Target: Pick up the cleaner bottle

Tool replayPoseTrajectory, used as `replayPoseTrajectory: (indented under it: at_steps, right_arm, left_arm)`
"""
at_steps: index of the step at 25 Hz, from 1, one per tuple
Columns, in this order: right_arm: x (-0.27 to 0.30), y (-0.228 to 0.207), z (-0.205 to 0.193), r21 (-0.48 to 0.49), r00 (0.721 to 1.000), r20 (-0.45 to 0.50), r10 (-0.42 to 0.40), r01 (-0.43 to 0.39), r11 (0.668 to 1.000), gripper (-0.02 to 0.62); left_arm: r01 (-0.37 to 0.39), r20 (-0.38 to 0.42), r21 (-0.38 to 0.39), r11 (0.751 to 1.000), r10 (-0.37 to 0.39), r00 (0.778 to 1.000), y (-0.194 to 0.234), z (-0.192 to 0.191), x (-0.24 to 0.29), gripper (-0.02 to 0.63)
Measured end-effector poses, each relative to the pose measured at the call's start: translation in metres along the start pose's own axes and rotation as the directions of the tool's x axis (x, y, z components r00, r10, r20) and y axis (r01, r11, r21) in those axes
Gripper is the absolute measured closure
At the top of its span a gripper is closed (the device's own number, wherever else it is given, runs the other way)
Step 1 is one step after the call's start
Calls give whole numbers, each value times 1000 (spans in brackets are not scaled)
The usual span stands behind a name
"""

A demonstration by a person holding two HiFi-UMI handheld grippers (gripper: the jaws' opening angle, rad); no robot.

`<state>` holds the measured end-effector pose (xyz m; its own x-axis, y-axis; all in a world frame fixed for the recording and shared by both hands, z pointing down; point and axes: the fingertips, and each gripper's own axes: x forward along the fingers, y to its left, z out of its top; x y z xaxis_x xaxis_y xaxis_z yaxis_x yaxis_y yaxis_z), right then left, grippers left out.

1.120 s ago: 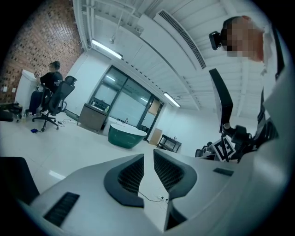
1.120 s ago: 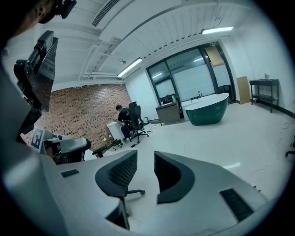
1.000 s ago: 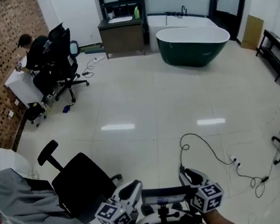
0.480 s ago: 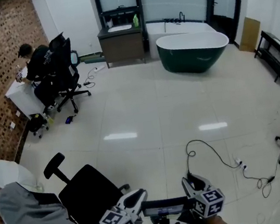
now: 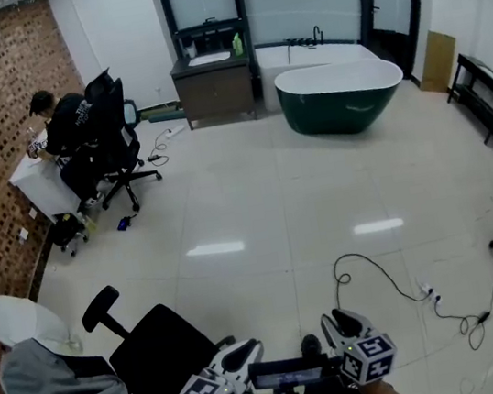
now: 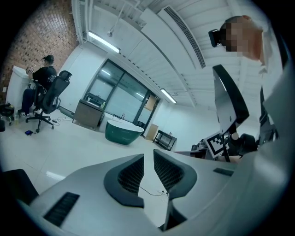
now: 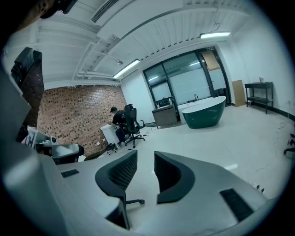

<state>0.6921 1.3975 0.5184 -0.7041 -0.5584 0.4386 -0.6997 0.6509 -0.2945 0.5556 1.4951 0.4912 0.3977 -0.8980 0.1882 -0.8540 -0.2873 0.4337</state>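
Since a second ago the room has slid down the head view, so the dark green bathtub (image 5: 340, 93) and the looping cable (image 5: 370, 276) on the pale floor (image 5: 255, 190) now sit lower in the frame, while the black office chair (image 5: 161, 358) has dropped toward the bottom edge. Both grippers stay side by side at the bottom of that view. The left gripper (image 5: 245, 353) has its jaws only a narrow slit apart with nothing between them, as its own view confirms (image 6: 148, 159). The right gripper (image 5: 339, 323) holds its jaws more widely spread, also empty (image 7: 145, 159). A small green shape on the vanity cabinet (image 5: 213, 81) against the far wall, left of the bathtub, is probably the cleaner bottle (image 5: 238, 44), though it is too small to be sure. It stands well apart from both grippers. A seated person (image 5: 59, 124) works at a white desk by the brick wall.
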Motion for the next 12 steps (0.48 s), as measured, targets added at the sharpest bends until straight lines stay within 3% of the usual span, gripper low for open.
replayPoseTrajectory:
  at_steps: [12]
  right_arm:
    - [79, -39, 50, -27, 995, -41, 86, -87, 996, 488]
  left_arm:
    - [-64, 32, -26, 998, 65, 997, 43, 38, 66, 541]
